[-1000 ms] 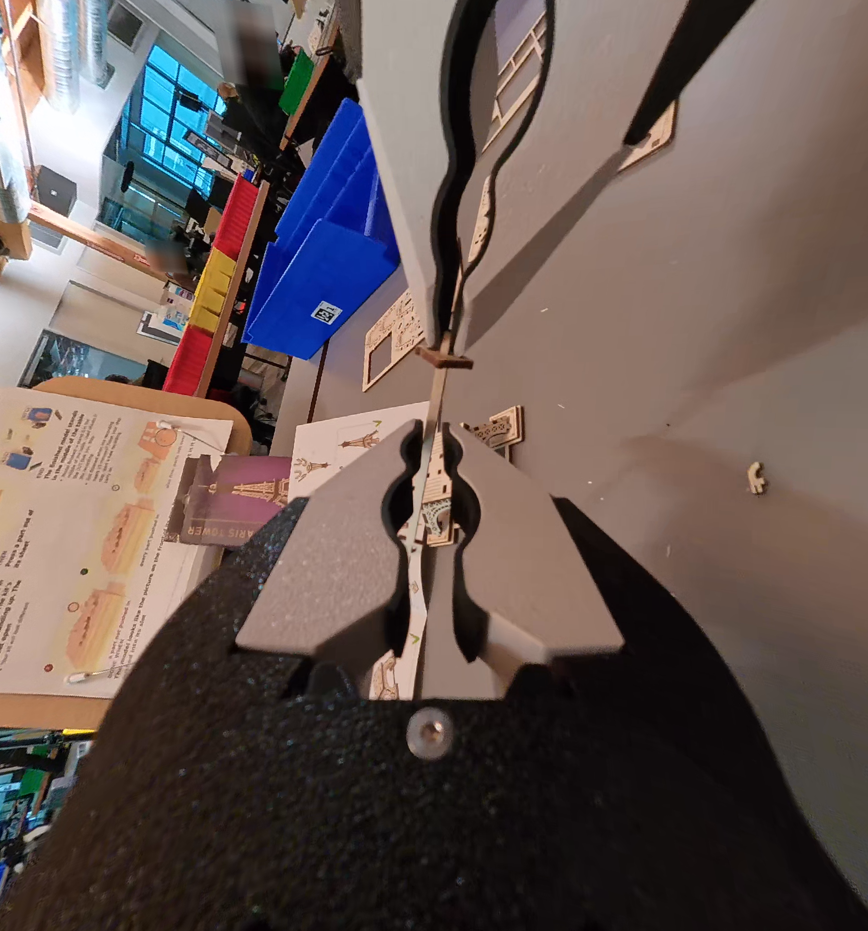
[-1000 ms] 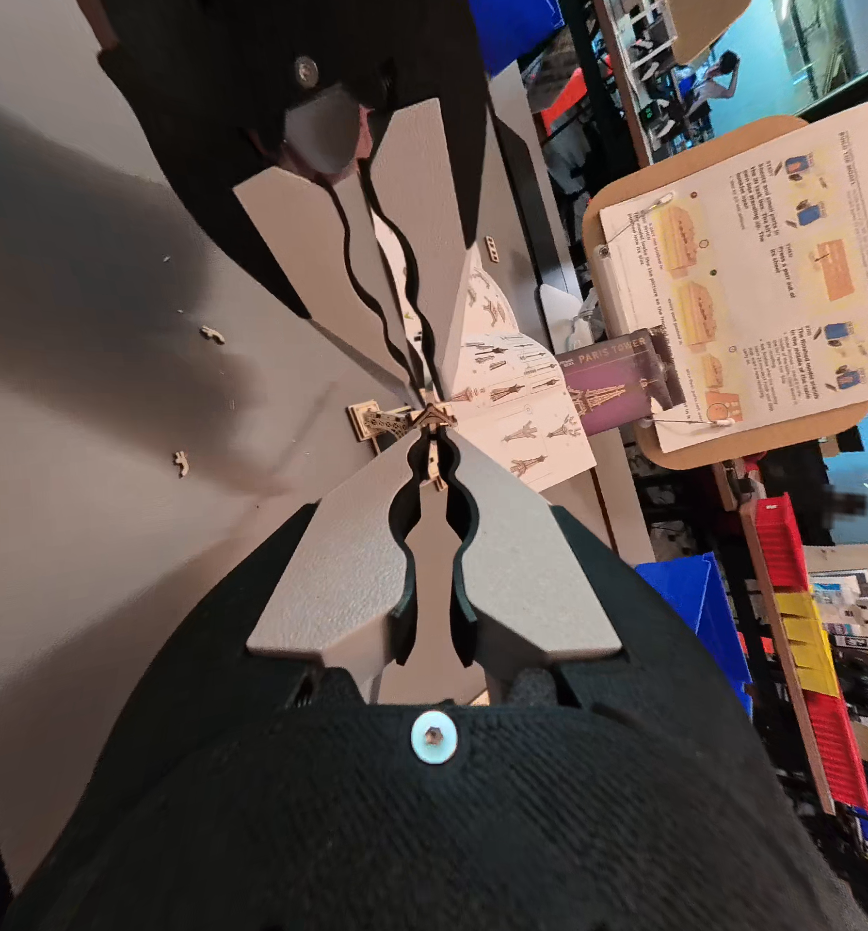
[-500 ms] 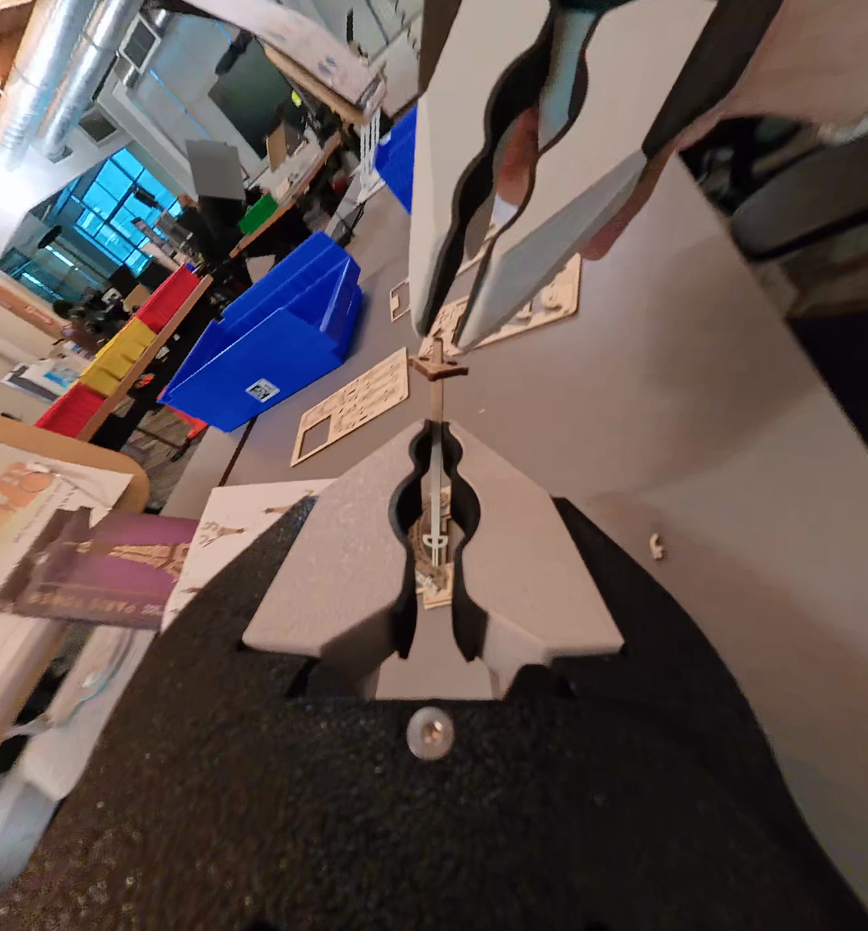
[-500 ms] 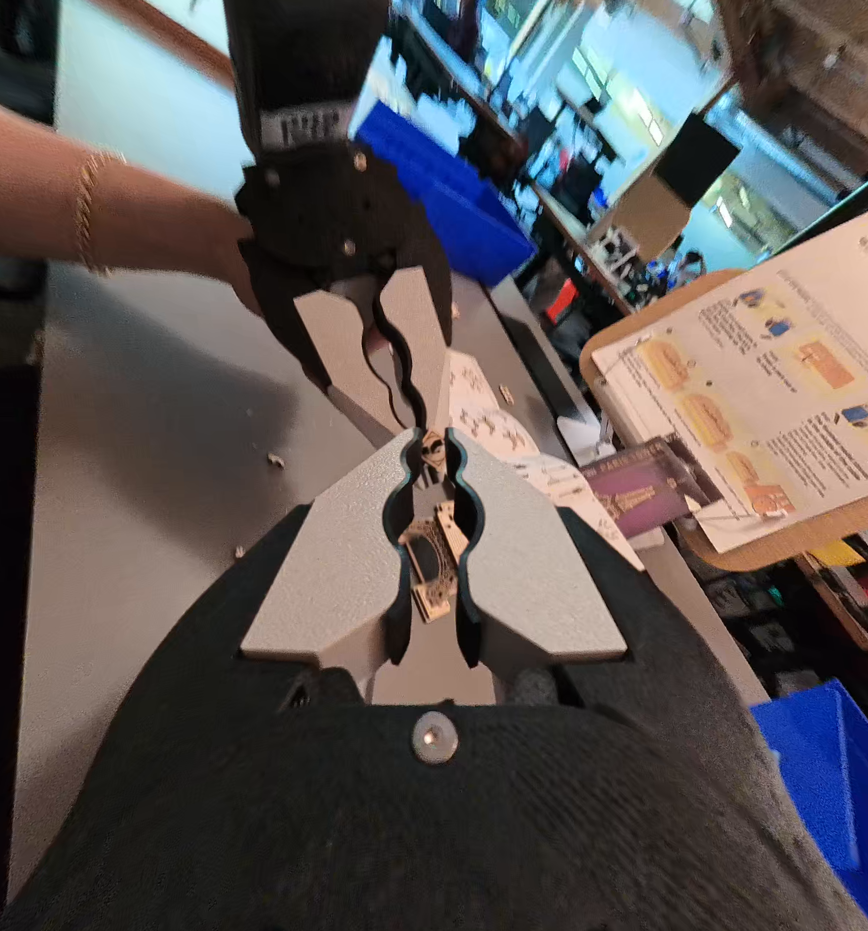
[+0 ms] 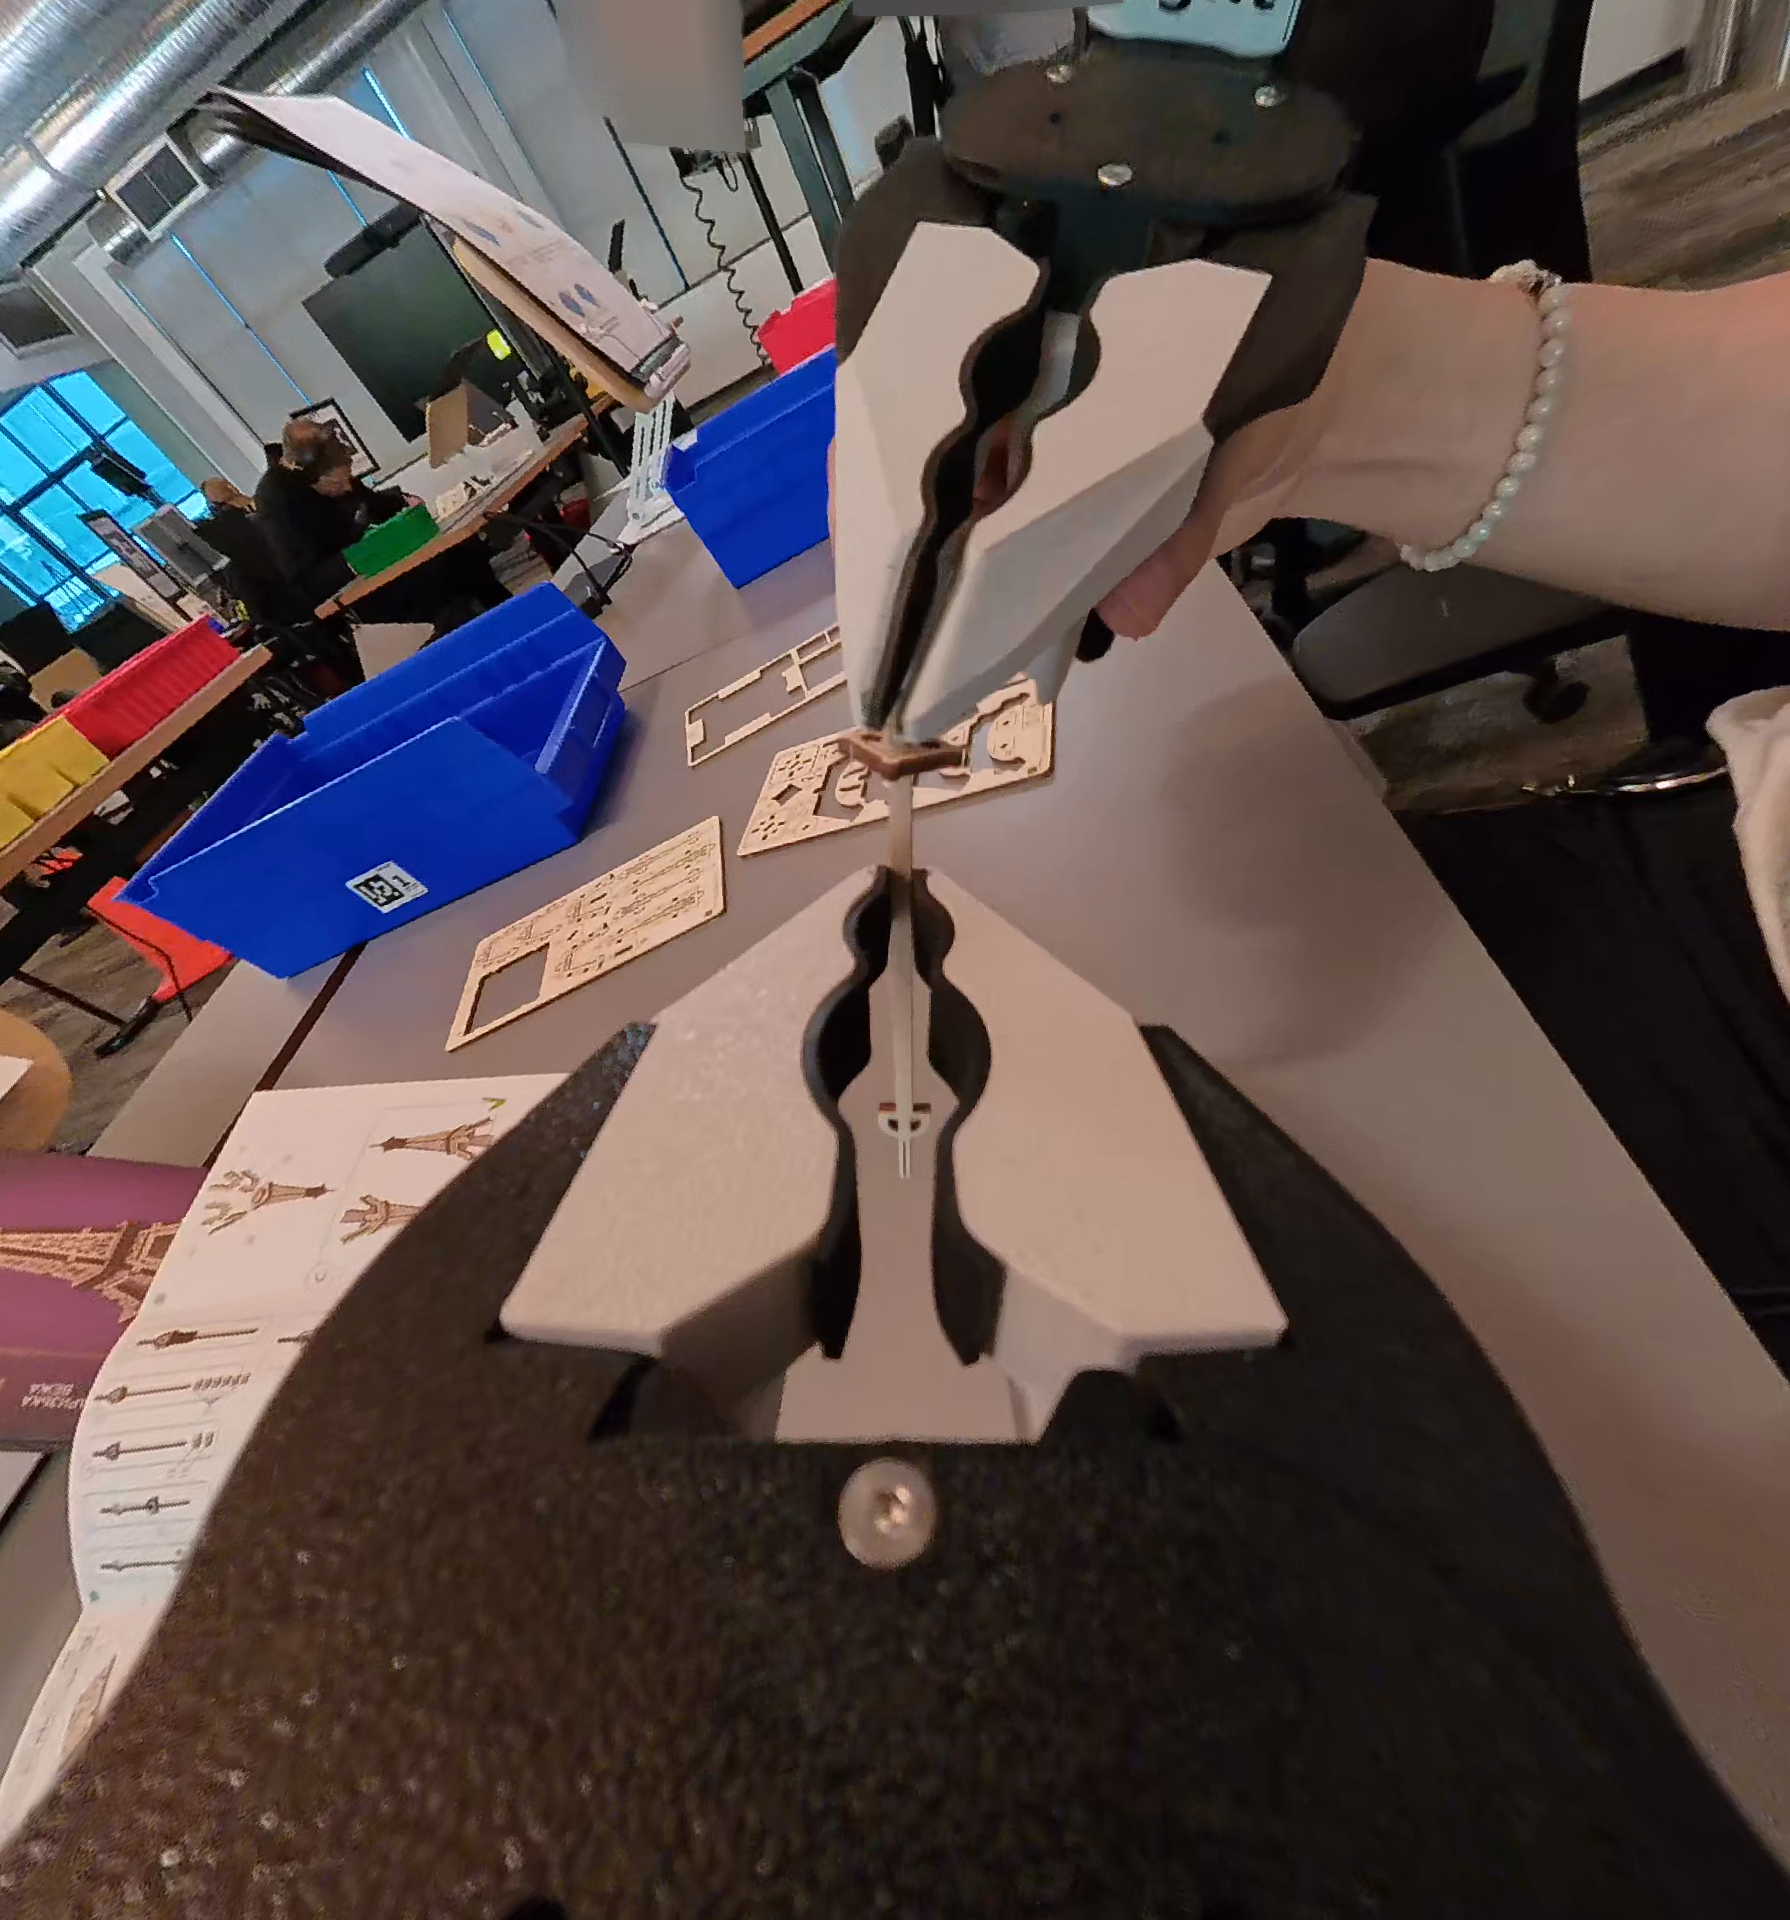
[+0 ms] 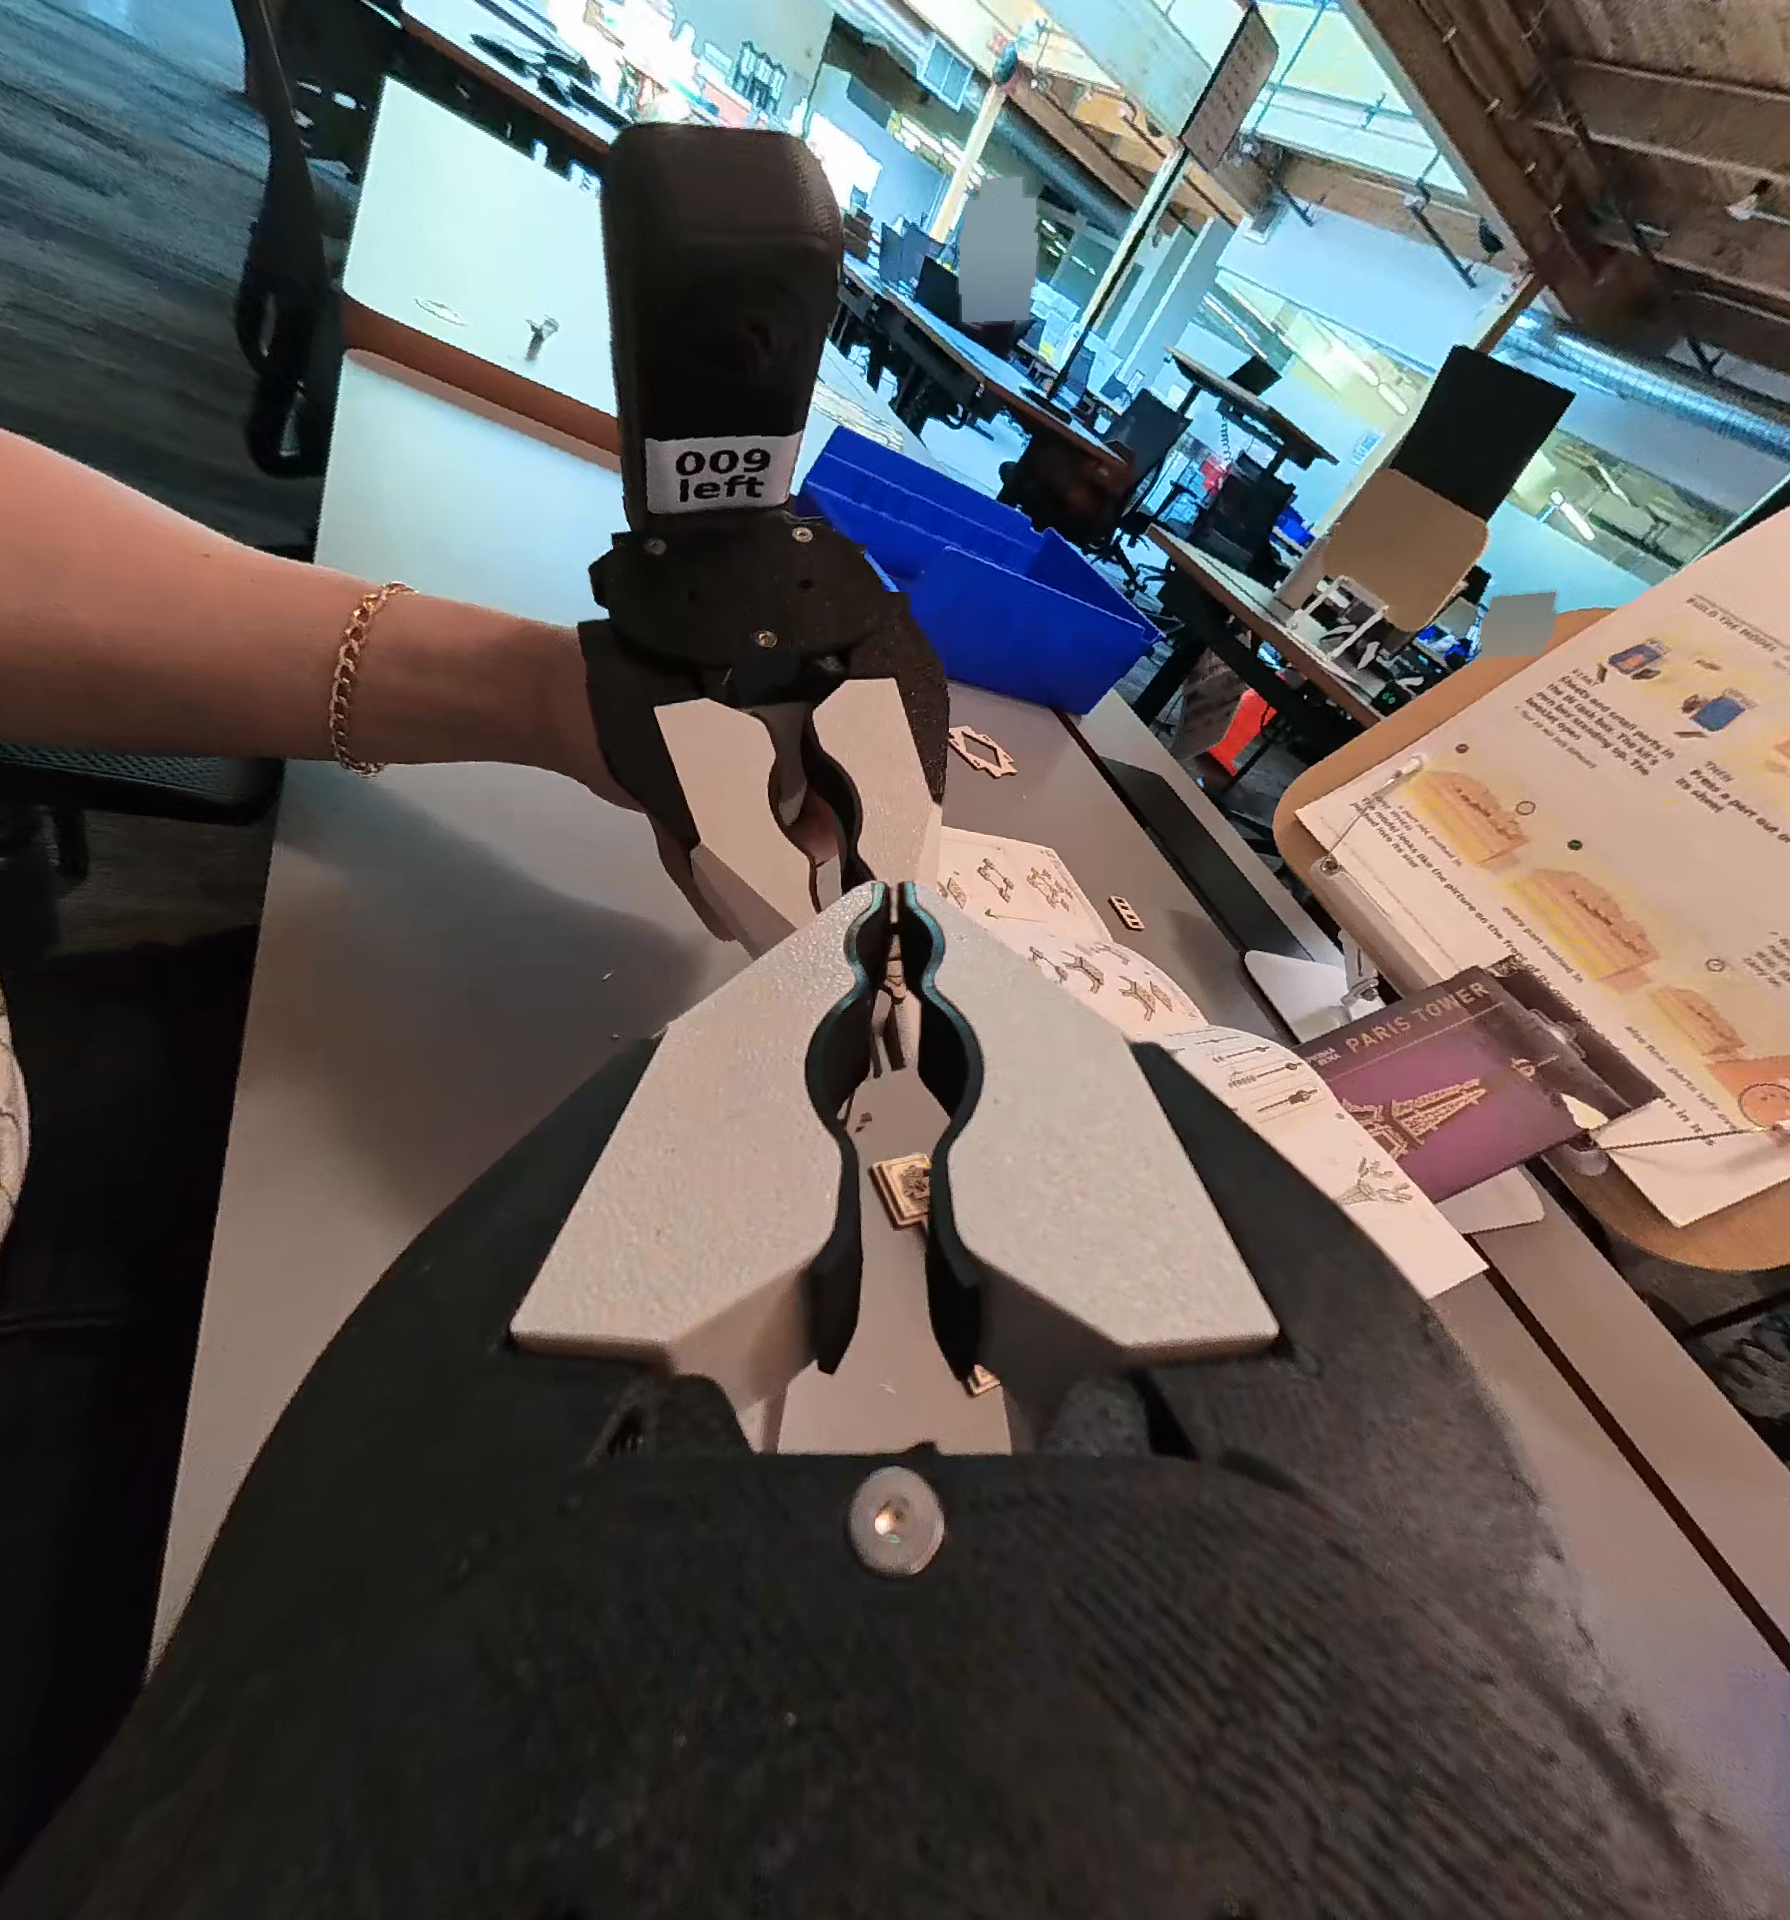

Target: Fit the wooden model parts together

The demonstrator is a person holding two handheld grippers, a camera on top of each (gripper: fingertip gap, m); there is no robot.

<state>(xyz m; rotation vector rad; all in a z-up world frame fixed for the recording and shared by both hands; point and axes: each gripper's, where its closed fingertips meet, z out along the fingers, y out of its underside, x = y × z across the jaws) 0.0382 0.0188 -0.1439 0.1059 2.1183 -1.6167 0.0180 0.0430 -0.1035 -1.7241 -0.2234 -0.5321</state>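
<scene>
Left wrist view shows the left gripper (image 5: 899, 878) with its jaws closed tight on a thin wooden strip (image 5: 903, 997), seen edge-on, which runs forward past the fingertips. At the strip's far end sits a small square wooden collar (image 5: 889, 750), and the right gripper (image 5: 886, 717) comes down from above with its jaws pinched together on that collar. Both parts are held in the air above the grey table (image 5: 1234, 852).

On the table beyond them lie 3 pale wooden sheets with cut-out shapes (image 5: 590, 930), 2 blue bins (image 5: 392, 800) and, at the near left, a folded instruction sheet (image 5: 278, 1226) beside a purple booklet (image 5: 29, 1278).

From the right wrist view, the right gripper's (image 6: 893, 896) tips meet nearly closed, and the collar itself is hidden there. The left gripper (image 6: 818, 894) faces it tip to tip, held by a hand (image 6: 569, 717) with a gold chain bracelet (image 6: 351, 675) on the wrist. A small engraved wooden piece (image 6: 903, 1184) lies on the table below, seen through the gap between the right fingers. A clipboard (image 6: 1618, 904) with an illustrated page stands at the right.
</scene>
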